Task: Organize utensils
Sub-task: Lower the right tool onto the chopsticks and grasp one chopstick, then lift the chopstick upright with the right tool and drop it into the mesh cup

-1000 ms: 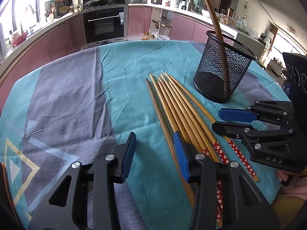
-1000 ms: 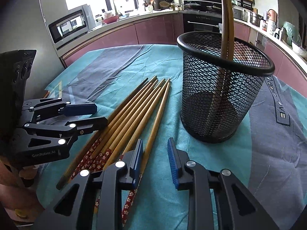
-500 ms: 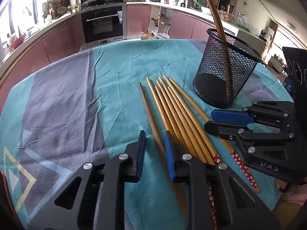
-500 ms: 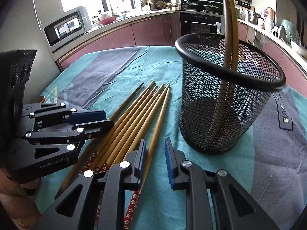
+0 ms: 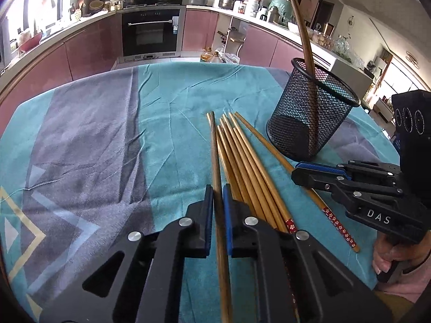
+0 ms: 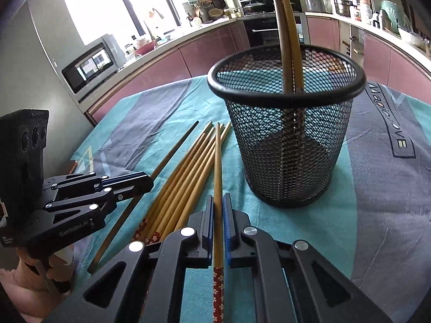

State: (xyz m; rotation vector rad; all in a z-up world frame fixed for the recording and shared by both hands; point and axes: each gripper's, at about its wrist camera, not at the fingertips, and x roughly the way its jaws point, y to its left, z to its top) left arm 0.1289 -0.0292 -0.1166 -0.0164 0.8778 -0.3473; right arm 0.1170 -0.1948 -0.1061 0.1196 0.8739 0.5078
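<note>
Your left gripper (image 5: pixel 218 196) has just closed on a darker chopstick (image 5: pixel 215 150), and your right gripper (image 6: pixel 218 207) has just closed on a lighter chopstick (image 6: pixel 217 161). The other chopsticks (image 5: pixel 247 161) lie on the desk (image 5: pixel 94 134) beside the mesh holder (image 5: pixel 309 123), where two already stand.

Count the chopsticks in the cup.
2: a darker chopstick and a lighter one, side by side, leaning on the cup's rim. None seem hidden.

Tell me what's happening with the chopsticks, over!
Left gripper just closed on one chopstick. Right gripper just closed on another chopstick. Mesh holder upright, two chopsticks already inside. Nothing blocking.
</note>
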